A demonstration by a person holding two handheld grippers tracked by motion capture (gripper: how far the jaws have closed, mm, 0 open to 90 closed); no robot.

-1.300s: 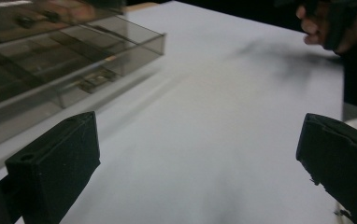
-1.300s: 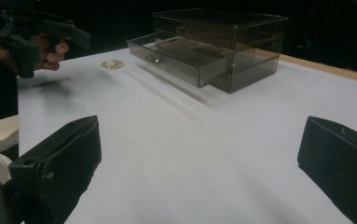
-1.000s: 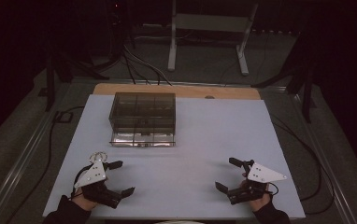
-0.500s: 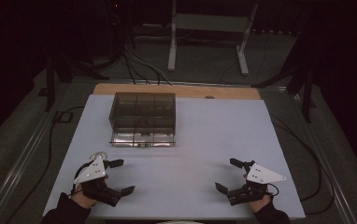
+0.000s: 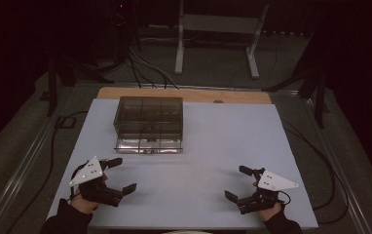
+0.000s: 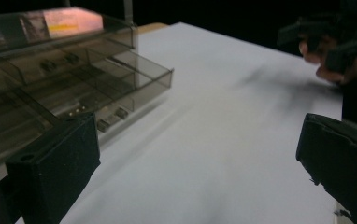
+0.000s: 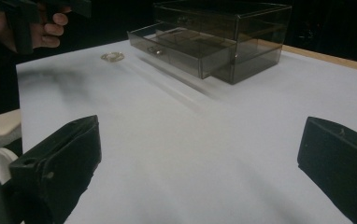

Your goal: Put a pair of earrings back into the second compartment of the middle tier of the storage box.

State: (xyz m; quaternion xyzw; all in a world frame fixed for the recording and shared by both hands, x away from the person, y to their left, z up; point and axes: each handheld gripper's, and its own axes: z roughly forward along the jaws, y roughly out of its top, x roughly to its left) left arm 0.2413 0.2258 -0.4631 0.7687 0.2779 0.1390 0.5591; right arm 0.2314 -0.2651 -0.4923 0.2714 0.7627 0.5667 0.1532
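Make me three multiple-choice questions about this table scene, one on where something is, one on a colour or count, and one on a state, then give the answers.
1. Where does the clear drawer box stand on the table?
A. toward the far edge, on the left gripper's side
B. at the near edge between the grippers
C. at the far right corner

2. What colour is the sheet covering the table?
A. red
B. white
C. green

3. How does the box's lowest drawer stand?
A. pushed fully in
B. pulled out
C. lifted out onto the table

Answers:
1. A, the high view puts it far back and left of centre, ahead of the left gripper.
2. B, pale white in all three views.
3. B, in the right gripper view it juts forward beyond the box front.

Both the left gripper and the right gripper have their jaws spread wide and hold nothing.
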